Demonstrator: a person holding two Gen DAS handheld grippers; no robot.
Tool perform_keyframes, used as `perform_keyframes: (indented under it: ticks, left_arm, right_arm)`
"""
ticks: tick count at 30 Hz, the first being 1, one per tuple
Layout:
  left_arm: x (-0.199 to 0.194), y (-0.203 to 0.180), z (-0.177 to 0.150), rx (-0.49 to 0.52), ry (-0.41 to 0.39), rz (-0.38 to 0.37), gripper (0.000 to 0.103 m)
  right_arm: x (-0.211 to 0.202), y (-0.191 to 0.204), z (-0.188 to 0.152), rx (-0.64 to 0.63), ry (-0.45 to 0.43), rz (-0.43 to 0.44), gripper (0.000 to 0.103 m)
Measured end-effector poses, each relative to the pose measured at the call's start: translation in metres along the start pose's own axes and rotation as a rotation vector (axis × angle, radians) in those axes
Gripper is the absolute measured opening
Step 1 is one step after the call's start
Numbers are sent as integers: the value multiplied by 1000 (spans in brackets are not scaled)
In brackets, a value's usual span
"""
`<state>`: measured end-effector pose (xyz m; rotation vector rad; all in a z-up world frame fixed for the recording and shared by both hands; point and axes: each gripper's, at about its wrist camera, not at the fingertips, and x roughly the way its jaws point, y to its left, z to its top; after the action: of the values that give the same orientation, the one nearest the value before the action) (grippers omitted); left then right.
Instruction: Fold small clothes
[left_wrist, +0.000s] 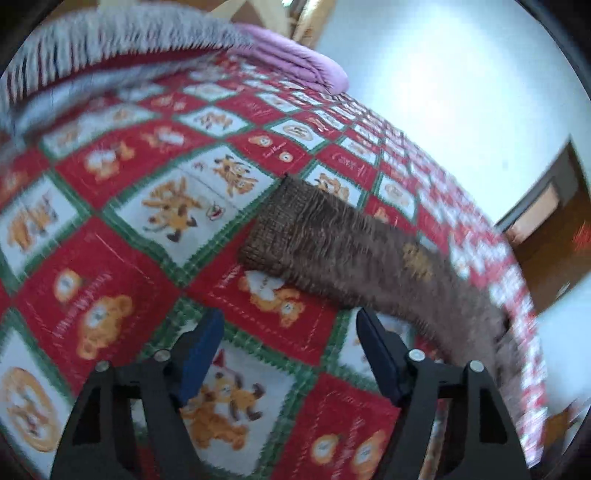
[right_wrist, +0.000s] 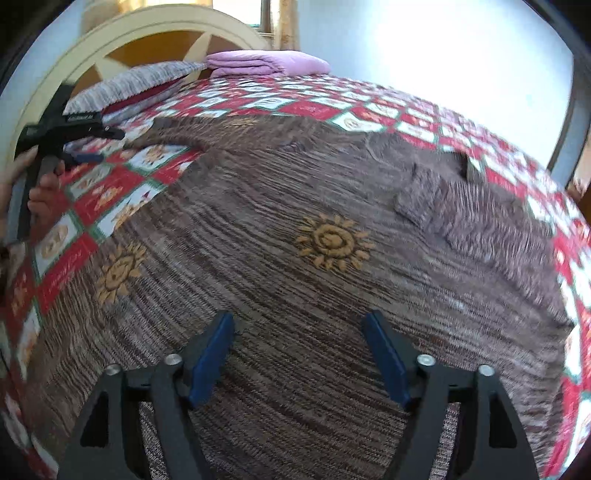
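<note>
A brown knit sweater (right_wrist: 295, 229) with gold sun motifs lies spread flat on a red, white and green patchwork bedspread (right_wrist: 110, 195). In the left wrist view one sleeve (left_wrist: 332, 243) with a ribbed cuff stretches across the bedspread (left_wrist: 129, 221). My left gripper (left_wrist: 290, 332) is open and empty, hovering just short of the sleeve; it also shows in the right wrist view (right_wrist: 79, 144), held by a hand at the far left. My right gripper (right_wrist: 297, 334) is open and empty above the sweater's body.
A folded purple blanket (right_wrist: 266, 62) and a grey striped pillow (right_wrist: 136, 85) lie at the head of the bed against a cream headboard (right_wrist: 122, 33). A white wall (left_wrist: 443, 92) and a wooden door (left_wrist: 546, 221) lie beyond the bed's right edge.
</note>
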<state>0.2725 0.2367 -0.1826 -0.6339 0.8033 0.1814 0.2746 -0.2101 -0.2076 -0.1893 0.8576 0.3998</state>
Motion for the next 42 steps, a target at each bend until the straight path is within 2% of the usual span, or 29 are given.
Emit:
perform_keyframes:
  ticks: [2,6,13,18,20,22,23,26,32,37,42]
  left_arm:
    - [6,5,6,-76,-3,-24,76]
    - [21,12,15,-172,-3,-50,73]
    - [33,16,28,-251,-26,-115,73]
    - [46,13,38,-239,-55,-79,73]
    - [46,12,39,-233,-55,-59,62]
    - [48,12,40,-216,-37,-61,9]
    - [51,15,40,-222,-5,-88,9]
    - [41,15,41,-195,-51,-59,9]
    - [18,-2,52,-142,-110,-75,8]
    - [-2,-44,62,-58,-167,-111,8]
    - [-18,-108,61,64,-201,-160,8]
  right_arm:
    - [0,-4,-1,15,-5,11,78]
    - [-1,5,-5,-8,-17,-26,78]
    - [3,7,-3,0,-26,-26,78]
    - [1,7,-5,2,-33,-32,79]
    - [1,7,-5,4,-34,-32,79]
    - [0,6,-5,7,-36,-32,79]
    - [0,6,-5,8,-37,-32,79]
    - [0,6,-5,12,-40,-31,79]
    - [0,2,-7,23,-47,-27,79]
    - [-3,-3,-7,48,-58,0,79]
    - [-5,-8,-8,83,-71,40,79]
